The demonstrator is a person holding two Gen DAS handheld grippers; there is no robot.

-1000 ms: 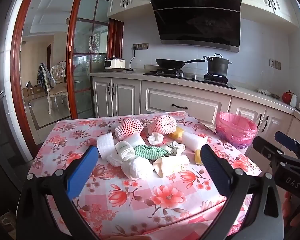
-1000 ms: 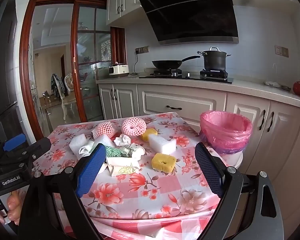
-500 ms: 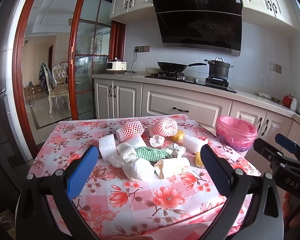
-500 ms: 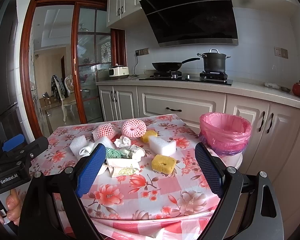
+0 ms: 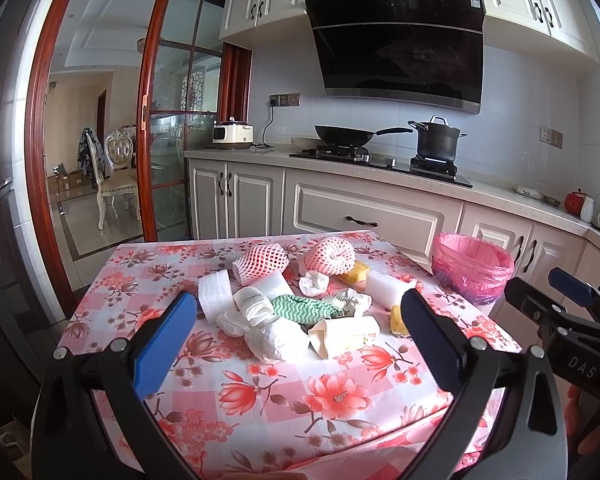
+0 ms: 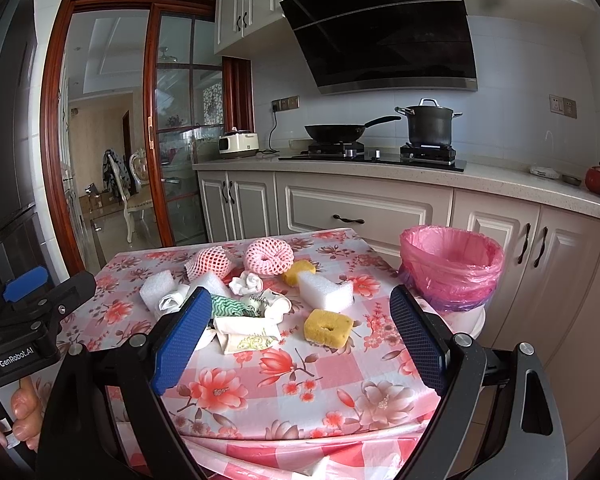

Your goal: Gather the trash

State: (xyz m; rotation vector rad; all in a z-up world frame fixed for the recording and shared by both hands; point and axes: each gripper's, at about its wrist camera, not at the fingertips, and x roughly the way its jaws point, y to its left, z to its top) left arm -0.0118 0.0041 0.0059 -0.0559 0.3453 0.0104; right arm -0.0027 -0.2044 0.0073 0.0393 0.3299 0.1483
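Note:
A pile of trash lies mid-table on the floral tablecloth [image 5: 340,400]: two pink foam nets [image 5: 260,268] [image 5: 332,256], white foam pieces [image 5: 214,296], a green cloth [image 5: 300,308], crumpled tissue [image 5: 276,340] and a rolled paper wrapper [image 5: 342,340]. My left gripper [image 5: 296,340] hangs open in front of the pile, touching nothing. My right gripper [image 6: 300,340] is open too, short of a yellow sponge [image 6: 328,326] and a white foam block [image 6: 326,290]. A pink-lined bin [image 6: 452,264] stands at the table's right corner.
Kitchen cabinets and a counter [image 5: 380,168] run behind the table, with a wok [image 5: 342,134], a pot [image 5: 436,140] and a range hood above. A glass sliding door [image 5: 168,140] stands at the left. A hand [image 6: 22,412] holds the left gripper's handle.
Both views have drifted only slightly, the left one tilting up a little. The trash has not moved and both grippers stay open.

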